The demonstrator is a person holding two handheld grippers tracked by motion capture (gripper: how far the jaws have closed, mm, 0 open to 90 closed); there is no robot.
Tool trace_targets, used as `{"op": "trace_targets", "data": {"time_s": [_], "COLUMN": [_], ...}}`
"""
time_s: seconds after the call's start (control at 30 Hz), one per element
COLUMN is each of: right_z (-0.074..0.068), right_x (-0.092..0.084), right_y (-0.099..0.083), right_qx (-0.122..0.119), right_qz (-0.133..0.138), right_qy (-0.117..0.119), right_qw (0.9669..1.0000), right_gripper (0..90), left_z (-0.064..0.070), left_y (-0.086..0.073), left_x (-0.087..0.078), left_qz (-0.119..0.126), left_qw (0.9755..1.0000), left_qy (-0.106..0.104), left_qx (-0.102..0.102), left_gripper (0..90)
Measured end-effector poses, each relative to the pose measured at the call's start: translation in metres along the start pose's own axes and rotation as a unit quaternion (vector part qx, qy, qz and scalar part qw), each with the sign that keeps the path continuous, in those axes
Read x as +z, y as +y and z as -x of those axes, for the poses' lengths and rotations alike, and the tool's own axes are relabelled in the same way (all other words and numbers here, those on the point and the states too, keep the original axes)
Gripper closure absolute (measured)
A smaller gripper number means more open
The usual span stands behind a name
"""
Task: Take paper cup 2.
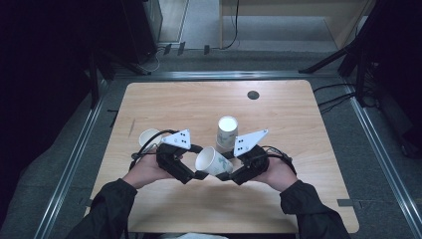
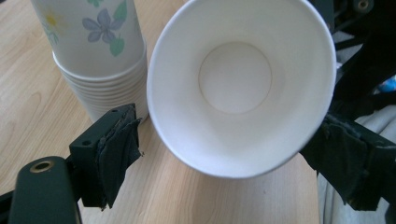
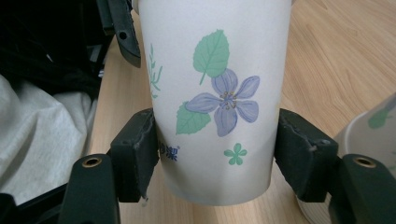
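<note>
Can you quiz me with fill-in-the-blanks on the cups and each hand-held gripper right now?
1. The right hand-held gripper is shut on a paper cup printed with ____.
2. That cup's mouth faces the ____ hand-held gripper.
3. The stack of cups stands mouth ____ on the table.

Missing words: flowers; left; down

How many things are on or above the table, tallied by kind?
Single paper cups: 2 (held cup, cup on table)
Stack of paper cups: 1
Tongs: 2 (left tongs, right tongs)
Total: 5
</note>
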State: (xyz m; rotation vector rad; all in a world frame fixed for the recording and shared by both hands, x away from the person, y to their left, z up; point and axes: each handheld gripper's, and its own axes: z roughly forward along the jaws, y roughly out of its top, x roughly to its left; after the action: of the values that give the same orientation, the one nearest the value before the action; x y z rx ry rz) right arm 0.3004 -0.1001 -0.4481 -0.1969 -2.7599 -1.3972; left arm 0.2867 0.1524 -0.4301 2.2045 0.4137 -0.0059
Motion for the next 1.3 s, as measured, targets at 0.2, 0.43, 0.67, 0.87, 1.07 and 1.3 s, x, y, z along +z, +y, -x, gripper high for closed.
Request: {"op": "trace_targets", "data": {"time_s": [0.2,0.43,0.67,0.87,1.07,1.3], "right_z": [0.001,0.001,0.001,0.000,-0.001,-0.004], "right_x": [0.004,0.010,0.012,0.012,0.013,0.015], "right_y": [0.004,0.010,0.011,0.011,0.011,0.007], "right_qx": [0.004,0.008,0.018,0.021,0.017,0.019], "right_qz": [0.008,0.013,0.022,0.016,0.013,0.006], "right_qy": [0.015,0.028,0.035,0.035,0.037,0.011], "right_qw": [0.9998,0.9995,0.9990,0.9990,0.9991,0.9997], "right_gripper": [34.8,34.8,34.9,34.7,31.7,21.4], "left_z": [0.003,0.004,0.004,0.004,0.005,0.002], "left_y": [-0.001,-0.002,-0.003,-0.003,-0.002,-0.005], "left_x": [-0.001,-0.004,-0.005,-0.005,-0.006,-0.013], "left_qz": [0.030,0.055,0.068,0.060,0.053,0.057], "left_qw": [0.9995,0.9981,0.9972,0.9978,0.9984,0.9981], "left_qy": [-0.004,-0.002,-0.001,-0.004,0.001,0.009], "left_qx": [-0.014,-0.027,-0.030,-0.026,-0.017,-0.022], "left_gripper": [13.3,14.8,21.7,23.4,24.0,24.1]}}
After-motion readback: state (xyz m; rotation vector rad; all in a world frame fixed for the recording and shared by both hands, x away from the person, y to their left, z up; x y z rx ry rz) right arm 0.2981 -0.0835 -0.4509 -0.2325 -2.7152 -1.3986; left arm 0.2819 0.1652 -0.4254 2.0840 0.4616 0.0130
